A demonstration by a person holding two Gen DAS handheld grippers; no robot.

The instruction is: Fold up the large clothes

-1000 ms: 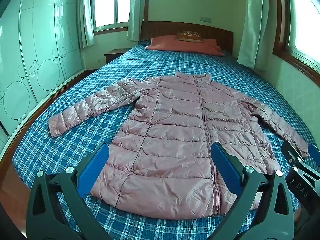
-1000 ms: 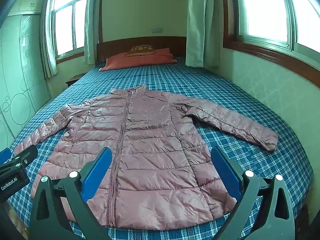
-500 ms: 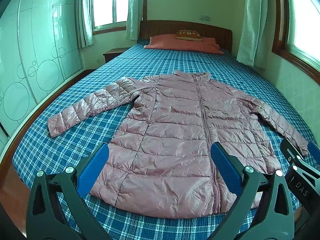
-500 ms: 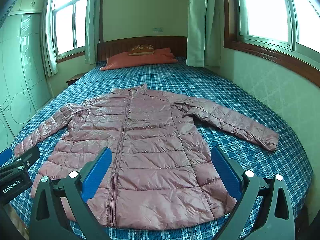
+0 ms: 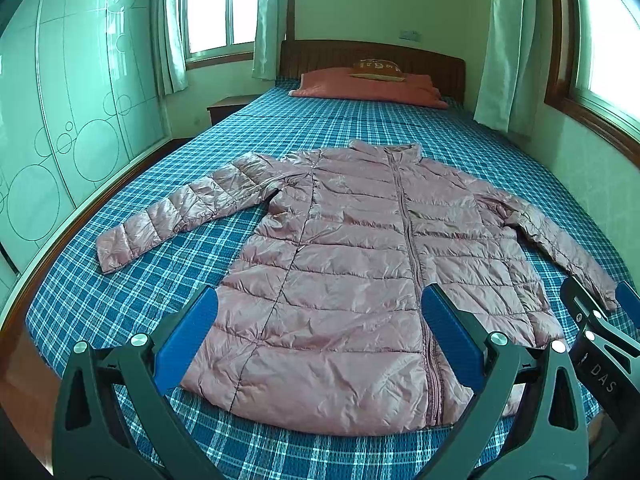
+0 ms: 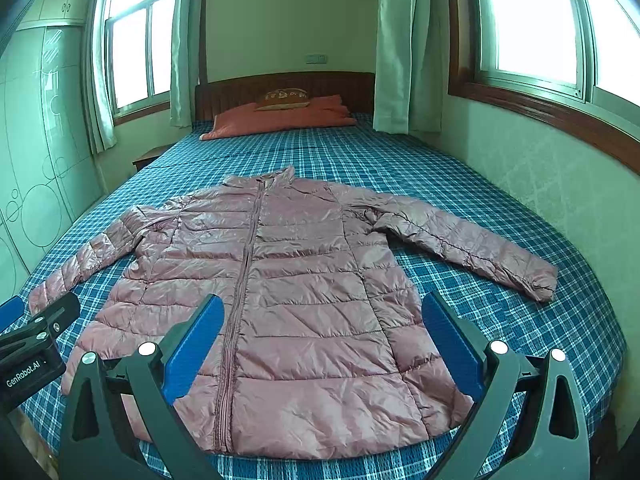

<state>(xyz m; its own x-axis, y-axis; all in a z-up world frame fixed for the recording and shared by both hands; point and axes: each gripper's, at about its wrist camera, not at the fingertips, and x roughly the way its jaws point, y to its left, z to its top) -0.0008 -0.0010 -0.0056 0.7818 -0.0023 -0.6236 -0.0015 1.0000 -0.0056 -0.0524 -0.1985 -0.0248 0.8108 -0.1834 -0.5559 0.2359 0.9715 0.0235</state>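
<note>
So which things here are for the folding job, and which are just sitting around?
For the job:
pink puffer jacket, spread flat and zipped
left gripper, open
right gripper, open
blue checked bed, the folding surface

Just there:
orange pillow
small brown cushion on it
curtains
wardrobe

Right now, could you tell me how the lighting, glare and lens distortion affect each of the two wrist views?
Left wrist view: the fisheye bends the wardrobe and bed edge into curves; daylight sheen on the pink jacket; the left claw looms large but sharp. Right wrist view: the side window is blown out white; the jacket's quilting stays crisp; corners darken.
</note>
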